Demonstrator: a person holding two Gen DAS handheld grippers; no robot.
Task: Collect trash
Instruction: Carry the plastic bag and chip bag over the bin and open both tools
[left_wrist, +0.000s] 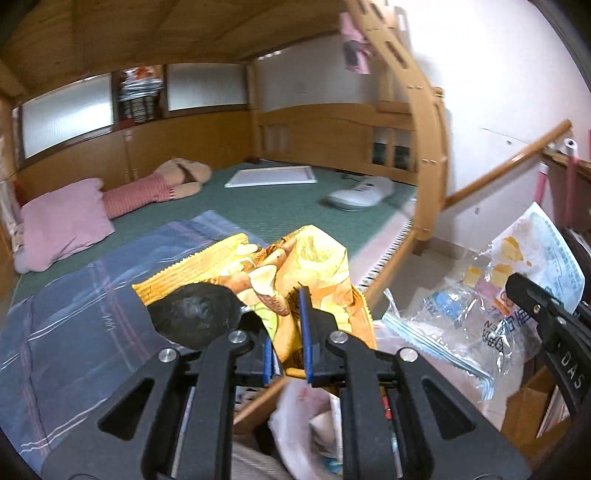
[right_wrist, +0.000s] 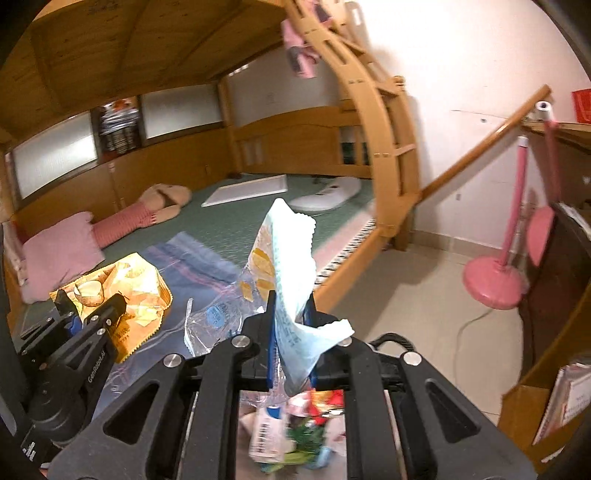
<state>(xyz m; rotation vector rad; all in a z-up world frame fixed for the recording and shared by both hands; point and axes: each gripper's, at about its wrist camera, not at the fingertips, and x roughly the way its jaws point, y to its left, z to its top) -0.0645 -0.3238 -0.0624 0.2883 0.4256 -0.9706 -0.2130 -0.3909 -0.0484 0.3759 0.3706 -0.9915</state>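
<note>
So the yellow chip bag is pinched in my left tongs, sitting center of the left view, crumpled, with the tongs narrowed down tight on its edge. The pale blue wrapper sticks straight up out of my right tongs, also clamped narrow on it, mid frame in the right view. Holding both by an edge keeps them dangling free so they should drop clean. Low center in both views there's a trash pile right under the tongs, probably the bin I'm aiming at. Behind it all, upper left, the bed with a pink pillow and a plaid blanket
</note>
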